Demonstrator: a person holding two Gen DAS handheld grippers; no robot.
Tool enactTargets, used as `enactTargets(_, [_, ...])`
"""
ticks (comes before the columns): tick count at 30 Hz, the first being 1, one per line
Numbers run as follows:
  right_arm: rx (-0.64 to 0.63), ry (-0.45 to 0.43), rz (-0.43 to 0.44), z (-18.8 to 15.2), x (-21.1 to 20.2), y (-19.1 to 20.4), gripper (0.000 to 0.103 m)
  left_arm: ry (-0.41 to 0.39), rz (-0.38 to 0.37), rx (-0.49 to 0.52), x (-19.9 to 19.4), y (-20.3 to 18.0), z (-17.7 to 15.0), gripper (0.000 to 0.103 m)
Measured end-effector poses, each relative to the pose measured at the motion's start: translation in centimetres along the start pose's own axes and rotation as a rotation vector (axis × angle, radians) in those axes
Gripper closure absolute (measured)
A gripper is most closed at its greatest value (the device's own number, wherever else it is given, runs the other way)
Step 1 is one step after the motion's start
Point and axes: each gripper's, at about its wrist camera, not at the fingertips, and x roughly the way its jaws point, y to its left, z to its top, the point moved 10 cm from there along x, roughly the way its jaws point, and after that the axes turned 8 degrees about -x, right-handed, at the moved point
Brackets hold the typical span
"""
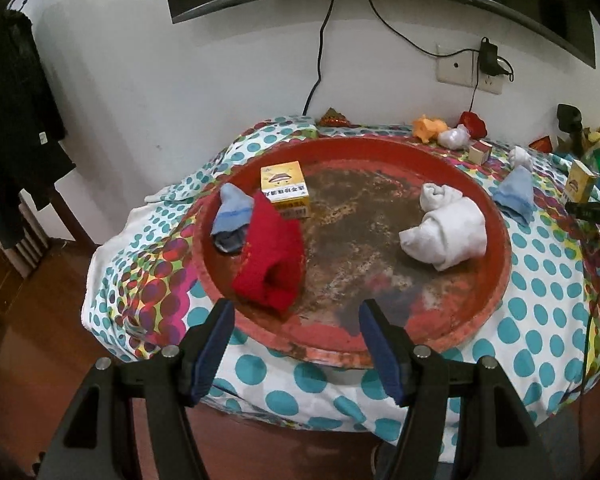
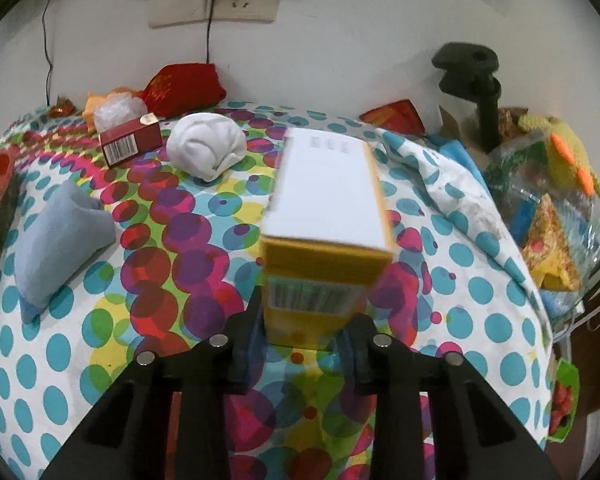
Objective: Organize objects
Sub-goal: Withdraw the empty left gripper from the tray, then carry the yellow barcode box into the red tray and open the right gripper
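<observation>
Between the fingers of the right gripper (image 2: pixel 306 326), above the dotted cloth (image 2: pixel 60 360), sits a yellow box (image 2: pixel 326 236), pinched at its near end by both pads, its white face up and its barcode end toward the camera. Its outline is slightly blurred. In the left wrist view the same box shows small at the right edge of the table.

On the cloth left of that box lie a rolled white sock (image 2: pixel 206 150), a small dark red box (image 2: pixel 130 142) with a barcode, and a light blue sock (image 2: pixel 58 236) nearer the left edge. Along the far edge by the wall sit a red pouch (image 2: pixel 184 90) and a ball of clear wrap (image 2: pixel 116 114).

The round red tray (image 1: pixel 496 208), its floor worn brown, takes up the middle of the table. In its left part lie a red sock (image 1: pixel 274 252), a blue-and-grey sock (image 1: pixel 230 216) touching it, and a second yellow box (image 1: pixel 285 190) just behind them. A bundle of white socks (image 1: pixel 446 226) rests in the tray's right part.

The left gripper (image 1: pixel 296 344) hovers at the tray's near rim, its jaws spread wide with nothing between them.

A black stand (image 2: pixel 482 92) rises at the far right corner, beside a yellow knitted toy (image 2: pixel 560 148) and a clear plastic bag (image 2: pixel 548 220).
</observation>
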Motion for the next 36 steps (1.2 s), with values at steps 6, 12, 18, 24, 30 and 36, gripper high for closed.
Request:
enactTargets(6, [0.001, 0.001, 0.000, 0.0, 0.0, 0.1, 0.073, 0.019, 0.005, -0.039, 0.2, 1.4, -0.1, 0.037])
enactTargets(12, [-0.003, 0.002, -0.005, 0.0, 0.0, 0.1, 0.073, 0.032, 0.001, -0.064, 0.6, 2.2, -0.3, 0.037])
enactTargets(18, [0.006, 0.018, -0.009, -0.1, -0.1, 0.1, 0.073, 0.051, 0.000, -0.071, 1.0, 2.5, -0.7, 0.037])
enactTargets(24, [0.023, 0.018, -0.004, -0.1, -1.3, 0.8, 0.074, 0.036, -0.020, -0.084, 1.0, 2.4, -0.6, 0.037])
enactTargets(30, [0.021, -0.031, 0.065, 0.5, -4.5, 3.0, 0.074, 0.043, -0.002, -0.070, 1.1, 2.3, -0.9, 0.037])
enactTargets(36, [0.010, -0.054, 0.114, 0.7, -7.1, 5.5, 0.075, 0.040, -0.015, -0.084, 0.7, 2.3, -0.7, 0.037])
